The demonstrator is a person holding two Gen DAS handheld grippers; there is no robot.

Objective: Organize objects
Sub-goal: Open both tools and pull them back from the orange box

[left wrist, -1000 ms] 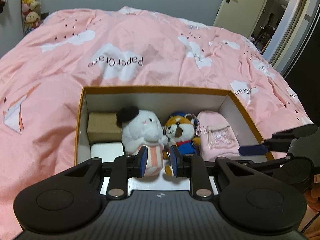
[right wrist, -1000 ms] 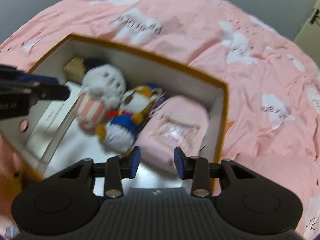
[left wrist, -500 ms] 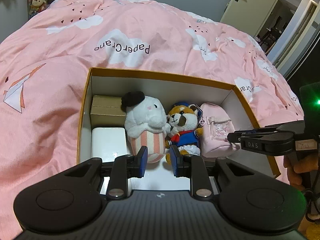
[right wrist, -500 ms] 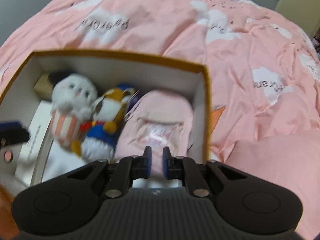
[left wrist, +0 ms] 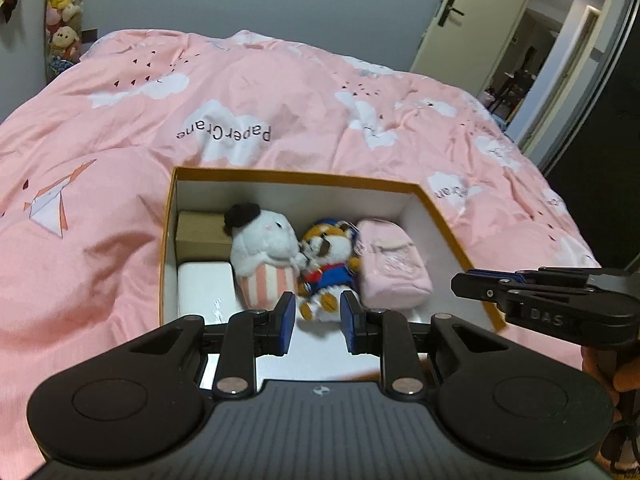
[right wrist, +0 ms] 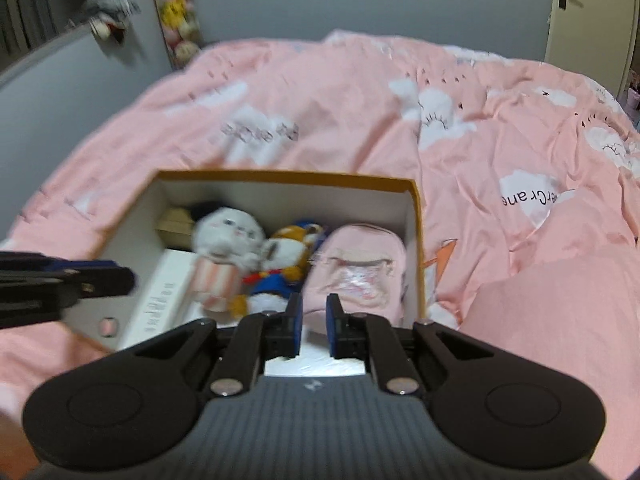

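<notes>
An orange-rimmed white box (left wrist: 296, 175) (right wrist: 288, 176) lies on the pink bed. Inside, left to right, are a brown carton (left wrist: 200, 232) behind a white carton (left wrist: 206, 288), a white plush in a striped cup (left wrist: 264, 254) (right wrist: 224, 252), a fox plush in blue (left wrist: 326, 260) (right wrist: 280, 268) and a pink pouch (left wrist: 390, 264) (right wrist: 356, 268). My left gripper (left wrist: 314, 318) is slightly open and empty, held back over the box's near edge. My right gripper (right wrist: 311, 326) is nearly closed with a narrow gap and empty, near the pouch; it also shows in the left wrist view (left wrist: 468, 282).
The pink cloud-print duvet (left wrist: 240, 120) (right wrist: 480, 140) surrounds the box. A strip of hanging plush toys (left wrist: 62, 8) (right wrist: 178, 12) is on the grey wall at left. A door (left wrist: 472, 12) stands at back right, with an open doorway beside it.
Both grippers have pulled back and up from the box, so more bed and wall show. The right gripper closed from wide to a narrow gap. The left gripper opened slightly.
</notes>
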